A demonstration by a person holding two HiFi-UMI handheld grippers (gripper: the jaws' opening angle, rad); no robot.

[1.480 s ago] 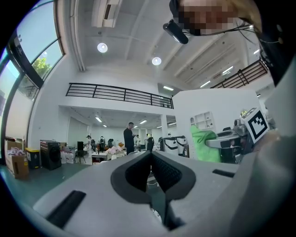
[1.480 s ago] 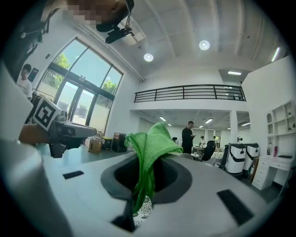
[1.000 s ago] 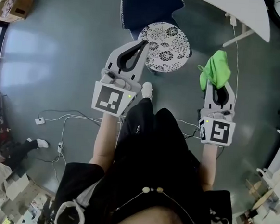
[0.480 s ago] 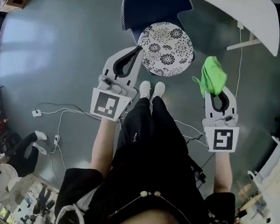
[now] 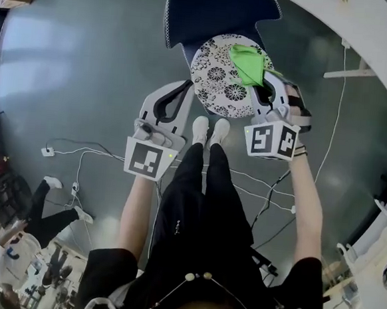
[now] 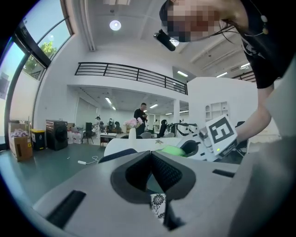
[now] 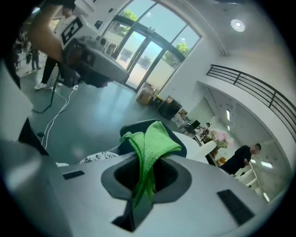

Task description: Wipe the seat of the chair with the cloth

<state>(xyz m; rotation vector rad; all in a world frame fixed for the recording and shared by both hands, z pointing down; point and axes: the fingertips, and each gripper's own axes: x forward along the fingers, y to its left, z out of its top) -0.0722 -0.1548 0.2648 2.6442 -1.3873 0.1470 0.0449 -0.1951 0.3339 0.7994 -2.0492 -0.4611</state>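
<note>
The chair has a round seat (image 5: 216,72) with a black-and-white flower pattern and a dark blue backrest (image 5: 211,15); it stands in front of the person's feet. A green cloth (image 5: 249,63) hangs from my right gripper (image 5: 258,83), which is shut on it over the seat's right part. In the right gripper view the green cloth (image 7: 148,148) sticks up between the jaws, with the backrest (image 7: 138,127) behind. My left gripper (image 5: 185,86) is shut and holds nothing, just left of the seat's edge. A sliver of the patterned seat (image 6: 158,206) shows under its jaws.
A white table (image 5: 350,29) stands at the upper right, with a cable (image 5: 333,121) hanging from it. More cables and a plug (image 5: 47,151) lie on the grey floor at the left. The person's white shoes (image 5: 209,128) stand just below the seat.
My right gripper has swung left with the green cloth, from beside the chair to over the seat. The left gripper has dropped slightly, staying by the seat's left edge.
</note>
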